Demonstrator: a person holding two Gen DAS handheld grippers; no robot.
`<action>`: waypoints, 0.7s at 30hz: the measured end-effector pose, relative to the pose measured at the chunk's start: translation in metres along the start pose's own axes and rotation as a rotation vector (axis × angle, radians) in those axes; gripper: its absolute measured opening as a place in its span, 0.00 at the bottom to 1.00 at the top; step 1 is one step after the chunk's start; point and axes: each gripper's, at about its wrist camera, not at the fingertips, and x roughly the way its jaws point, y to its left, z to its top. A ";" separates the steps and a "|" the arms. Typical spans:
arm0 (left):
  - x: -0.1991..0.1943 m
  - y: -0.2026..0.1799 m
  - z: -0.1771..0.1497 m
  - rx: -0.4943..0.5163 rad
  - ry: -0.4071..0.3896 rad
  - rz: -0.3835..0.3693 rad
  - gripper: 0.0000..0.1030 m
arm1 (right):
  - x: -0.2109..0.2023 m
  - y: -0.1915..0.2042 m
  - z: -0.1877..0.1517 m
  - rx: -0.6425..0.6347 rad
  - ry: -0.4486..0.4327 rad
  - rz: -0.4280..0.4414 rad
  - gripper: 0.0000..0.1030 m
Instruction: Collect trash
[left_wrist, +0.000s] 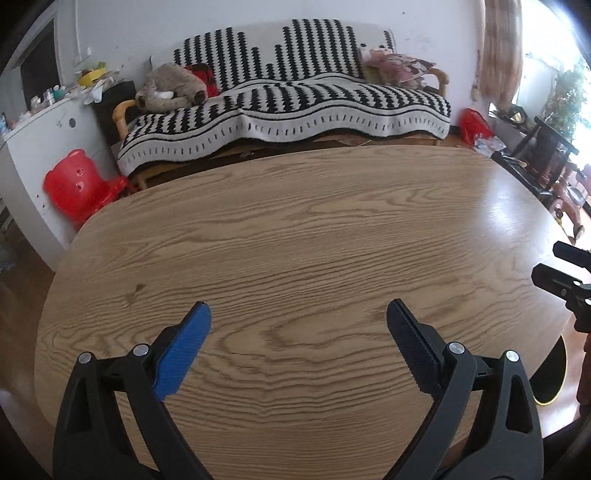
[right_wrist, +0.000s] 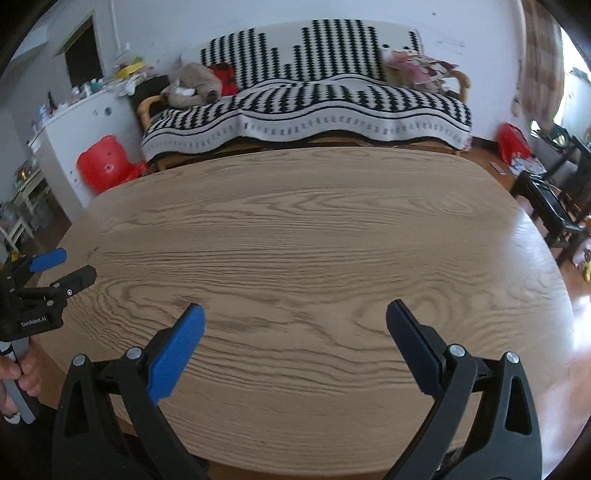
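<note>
The left gripper (left_wrist: 298, 314) hangs over the near part of the table (left_wrist: 295, 229) with its jaws spread wide and nothing between them; one finger carries a bright blue ribbed pad (left_wrist: 183, 350), the other a dark one. The right gripper (right_wrist: 294, 315) is just the same, jaws wide apart and empty, over the near edge of the same tabletop. Each shows in the other's view: the left gripper sits at the far left of the right wrist view, also open, with a hand (right_wrist: 22, 373) wrapped round its handle, and the right gripper's black fingers poke in at the right edge of the left wrist view. The table is a rounded oval of light wood with strong grain, glossy on the right where window light glares off it. No trash can be made out on the stretch of tabletop that either camera covers, so where the trash lies cannot be told from these views. Beyond the far edge stands a sofa (left_wrist: 288, 107) draped in a black-and-white patterned throw, with a brown plush toy (left_wrist: 171, 86) at its left end and pinkish cloth at its right. A red stool (left_wrist: 79, 181) lies tipped beside a white cabinet (left_wrist: 44, 136) on the left, whose top is cluttered. A red bag (left_wrist: 474, 125) sits on the floor to the right of the sofa, near dark chairs (left_wrist: 546, 155) by a bright window.
</note>
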 end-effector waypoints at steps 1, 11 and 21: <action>0.001 0.001 0.000 0.000 0.002 0.003 0.90 | 0.004 0.004 0.001 -0.003 0.004 0.007 0.92; 0.002 0.001 -0.010 0.019 0.009 0.007 0.90 | 0.016 0.016 -0.004 -0.015 0.020 0.019 0.92; 0.000 -0.006 -0.010 0.033 0.009 0.006 0.90 | 0.011 0.011 -0.007 -0.011 0.018 0.012 0.92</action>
